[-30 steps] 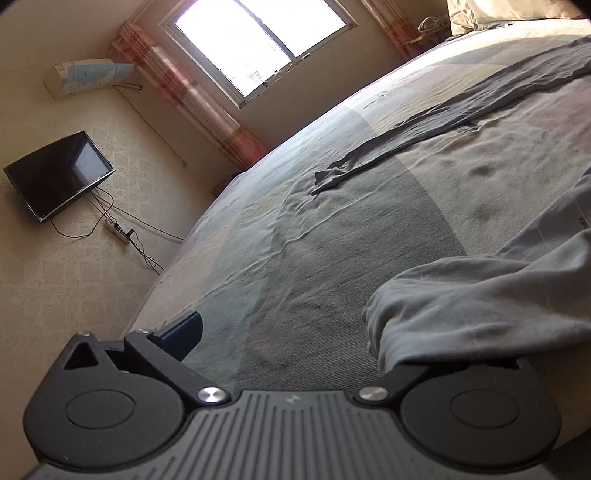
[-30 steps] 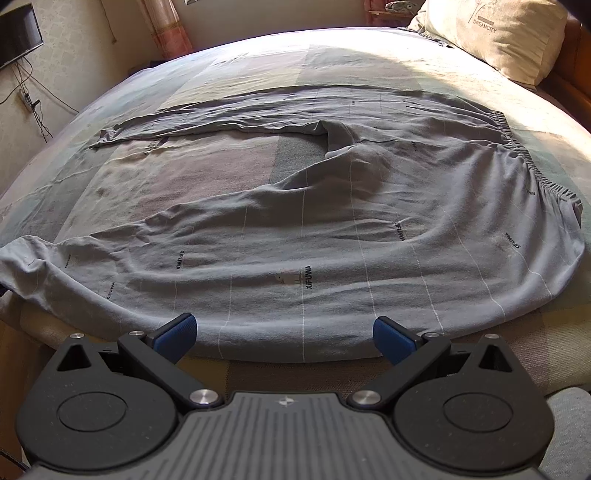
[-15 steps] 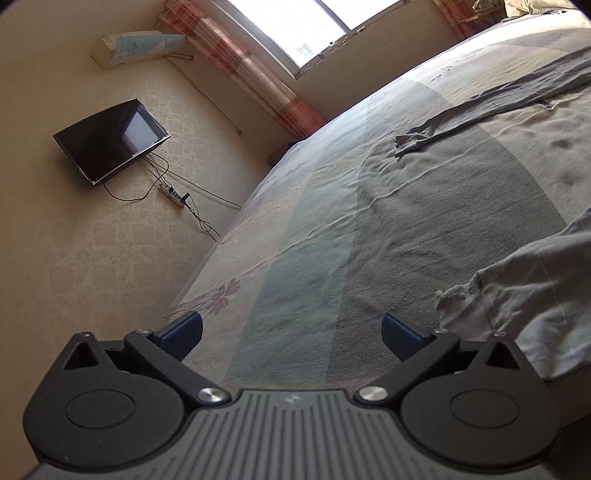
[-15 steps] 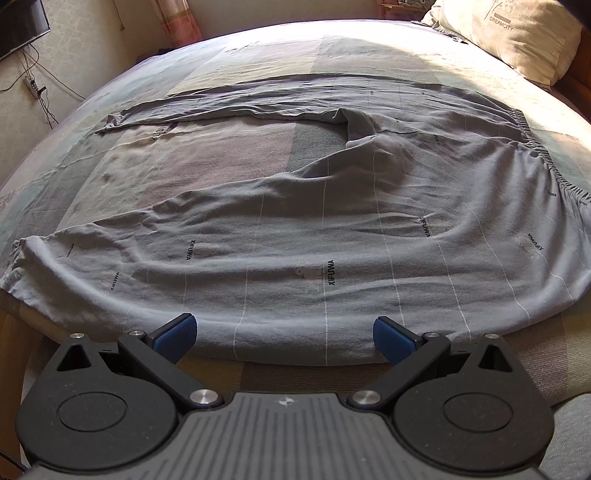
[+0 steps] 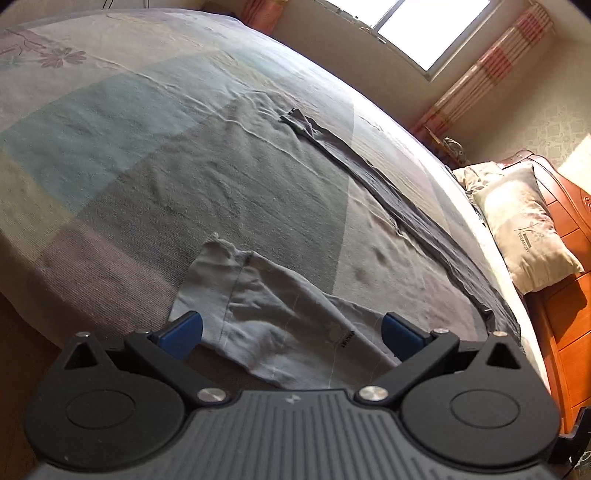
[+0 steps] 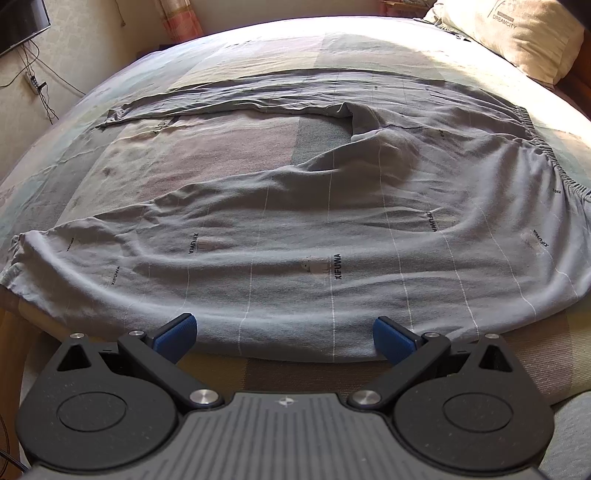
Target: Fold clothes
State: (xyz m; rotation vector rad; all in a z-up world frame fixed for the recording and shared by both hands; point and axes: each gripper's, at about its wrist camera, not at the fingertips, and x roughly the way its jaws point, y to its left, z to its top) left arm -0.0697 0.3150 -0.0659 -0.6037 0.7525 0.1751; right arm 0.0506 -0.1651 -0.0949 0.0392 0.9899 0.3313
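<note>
Grey trousers [image 6: 332, 236] spread flat across the patchwork bedspread [image 6: 229, 147], waistband toward the pillow [image 6: 517, 33] at far right, both legs running off to the left — nearer leg directly ahead of the right gripper [image 6: 284, 334], its lower edge lying just past the blue fingertips [image 6: 175, 332]. Right gripper: jaws spread wide, nothing between them, not touching the cloth. Left gripper [image 5: 291, 330]: jaws likewise wide and empty — cuff of the nearer trouser leg [image 5: 221, 280] framed between the fingertips, farther leg well ahead toward the window [image 5: 424, 26].
</note>
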